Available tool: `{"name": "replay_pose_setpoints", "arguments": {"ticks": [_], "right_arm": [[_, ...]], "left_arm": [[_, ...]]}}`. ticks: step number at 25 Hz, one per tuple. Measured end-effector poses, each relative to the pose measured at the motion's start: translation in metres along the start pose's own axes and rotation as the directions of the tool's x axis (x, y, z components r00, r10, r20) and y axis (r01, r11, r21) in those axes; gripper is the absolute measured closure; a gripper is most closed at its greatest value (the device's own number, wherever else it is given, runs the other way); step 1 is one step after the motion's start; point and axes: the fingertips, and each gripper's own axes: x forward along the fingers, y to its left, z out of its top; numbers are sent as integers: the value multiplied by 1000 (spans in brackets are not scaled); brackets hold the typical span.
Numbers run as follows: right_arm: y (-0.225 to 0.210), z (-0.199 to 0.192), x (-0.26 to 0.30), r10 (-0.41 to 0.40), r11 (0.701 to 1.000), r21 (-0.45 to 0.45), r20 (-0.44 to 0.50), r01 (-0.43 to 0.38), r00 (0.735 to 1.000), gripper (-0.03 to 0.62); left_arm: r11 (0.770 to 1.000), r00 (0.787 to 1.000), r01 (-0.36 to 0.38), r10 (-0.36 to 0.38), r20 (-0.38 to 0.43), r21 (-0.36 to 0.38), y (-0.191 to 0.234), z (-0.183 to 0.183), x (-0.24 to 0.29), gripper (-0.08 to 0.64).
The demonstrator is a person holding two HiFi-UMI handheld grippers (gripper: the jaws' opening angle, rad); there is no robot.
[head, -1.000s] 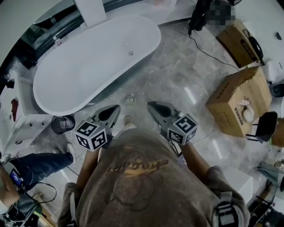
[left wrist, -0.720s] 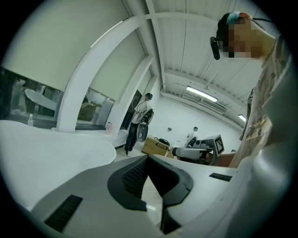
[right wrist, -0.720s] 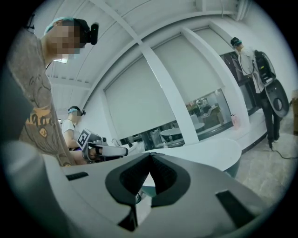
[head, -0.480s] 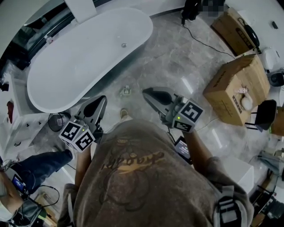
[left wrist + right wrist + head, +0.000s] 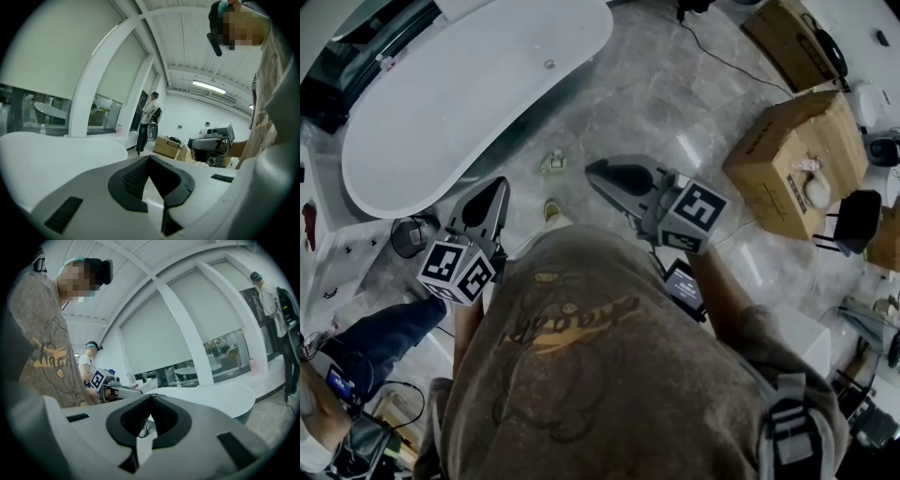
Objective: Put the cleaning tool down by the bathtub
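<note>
Stance: the wearer stands on a grey marble floor (image 5: 666,103), looking steeply down over a brown printed shirt (image 5: 581,375). One gripper is in each hand, and both are held out in front, pointing toward the white bathtub (image 5: 469,94).

Tongs of the left gripper (image 5: 493,186): pressed together, dark pads meeting at the tips, nothing pinched. Its own view looks across the bathtub's white rim toward a window wall. A person (image 5: 149,123) stands far off beside cardboard boxes (image 5: 168,145).

Tongs of the right gripper (image 5: 592,169): closed tip to tip in the same way, holding nothing. Its own view shows the bathtub's rounded end past the tips and the other gripper's marker cube (image 5: 97,379) off to the side.

Task item: the cleaning tool (image 5: 551,162) is a small pale object lying on the floor just beside the bathtub's near side. It is ahead of and between the two sets of tips and touches neither. It is too small for its shape to be made out.

Other entries:
- A shoe tip (image 5: 550,208) shows near the tool, on the wearer's side.
- A dark wire basket (image 5: 412,236) sits on the floor by the bathtub's end, near the left gripper.
- A cardboard box (image 5: 787,155) stands well apart on the right.
- A small lit screen (image 5: 682,286) shows beneath the right gripper.
- A second person (image 5: 380,342) in blue jeans is at the lower left.
</note>
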Motion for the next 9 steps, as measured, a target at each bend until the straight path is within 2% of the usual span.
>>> {"name": "replay_pose_setpoints", "arguments": {"ticks": [4, 9], "right_arm": [[2, -5, 1, 15, 1000, -18, -32, -15, 999, 594], [-8, -3, 1, 4, 1000, -1, -6, -4, 1000, 594]], "left_arm": [[999, 999, 2, -4, 52, 32, -7, 6, -1, 557], [998, 995, 41, -38, 93, -36, -11, 10, 1, 557]]}}
